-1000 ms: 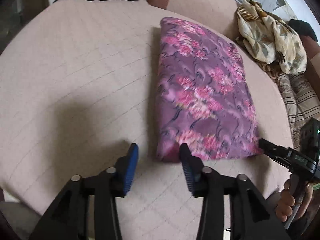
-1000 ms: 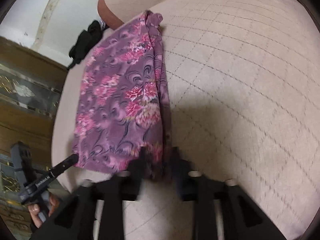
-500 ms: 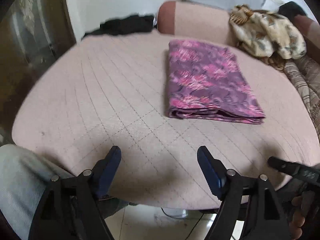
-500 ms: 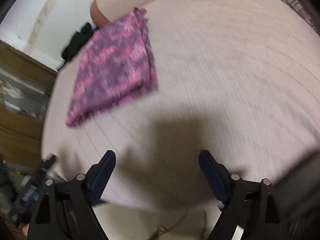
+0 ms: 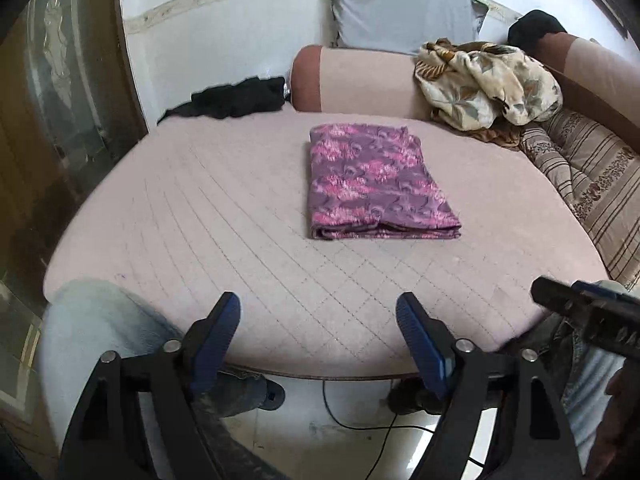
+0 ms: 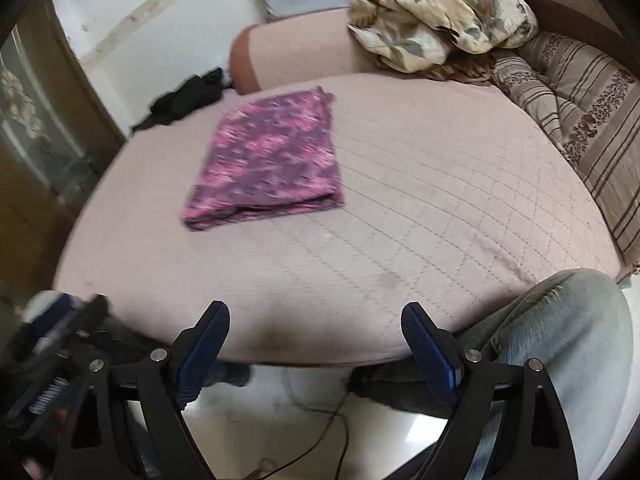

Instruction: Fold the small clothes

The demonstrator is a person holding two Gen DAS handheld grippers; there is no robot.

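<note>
A purple cloth with pink flowers (image 5: 372,184) lies folded into a flat rectangle on the pink quilted bed (image 5: 208,216). It also shows in the right wrist view (image 6: 272,160), left of centre. My left gripper (image 5: 318,332) is open and empty, held over the bed's near edge, well short of the cloth. My right gripper (image 6: 316,340) is open and empty, also back at the near edge. The right gripper's body shows at the right of the left wrist view (image 5: 588,316).
A crumpled cream floral cloth (image 5: 488,80) lies at the back right against a pink bolster (image 5: 360,80). A black garment (image 5: 236,98) lies at the back left. A striped cushion (image 5: 592,172) lines the right side. A person's jeans-clad knees (image 6: 568,320) are near the bed's front edge.
Both grippers let go of the cloth's near edge, opened wide and pulled back to the bed's front edge. The folded cloth stayed in place.
</note>
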